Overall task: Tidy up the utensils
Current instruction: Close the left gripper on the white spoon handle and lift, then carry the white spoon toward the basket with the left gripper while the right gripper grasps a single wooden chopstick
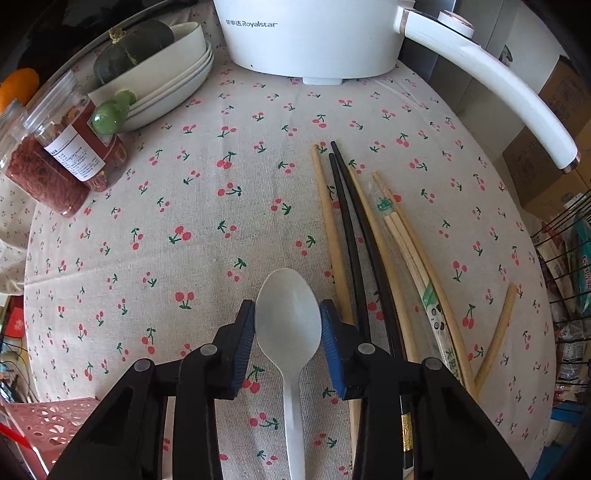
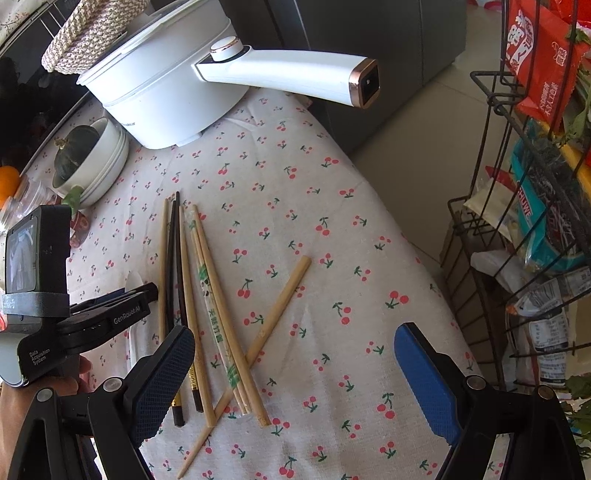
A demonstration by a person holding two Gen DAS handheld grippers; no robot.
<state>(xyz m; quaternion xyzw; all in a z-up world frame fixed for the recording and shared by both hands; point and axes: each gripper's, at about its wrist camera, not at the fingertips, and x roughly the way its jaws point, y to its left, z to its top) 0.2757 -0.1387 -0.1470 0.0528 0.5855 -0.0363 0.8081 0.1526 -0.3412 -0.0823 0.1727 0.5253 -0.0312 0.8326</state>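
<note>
A white plastic spoon (image 1: pixel 288 325) lies bowl-forward on the cherry-print tablecloth (image 1: pixel 207 221). My left gripper (image 1: pixel 288 317) sits around the spoon's bowl, its blue pads (image 1: pixel 245 343) touching or nearly touching both sides. Right of it lie several chopsticks (image 1: pixel 354 251): bamboo ones, a black pair and a wrapped pair. In the right wrist view the chopsticks (image 2: pixel 199 295) lie left of centre, with one bamboo stick (image 2: pixel 273 317) crossing them diagonally. My right gripper (image 2: pixel 295 369) is wide open and empty above the cloth, right of the chopsticks. The left gripper (image 2: pixel 122 302) shows at the left.
A white Royalstar pot (image 1: pixel 314 33) with a long handle (image 1: pixel 491 85) stands at the back. Stacked bowls with a squash (image 1: pixel 147 66) and spice jars (image 1: pixel 62 147) stand at the left. A pink basket (image 1: pixel 51 424) is at the lower left. A wire rack of packets (image 2: pixel 535 221) stands right of the table.
</note>
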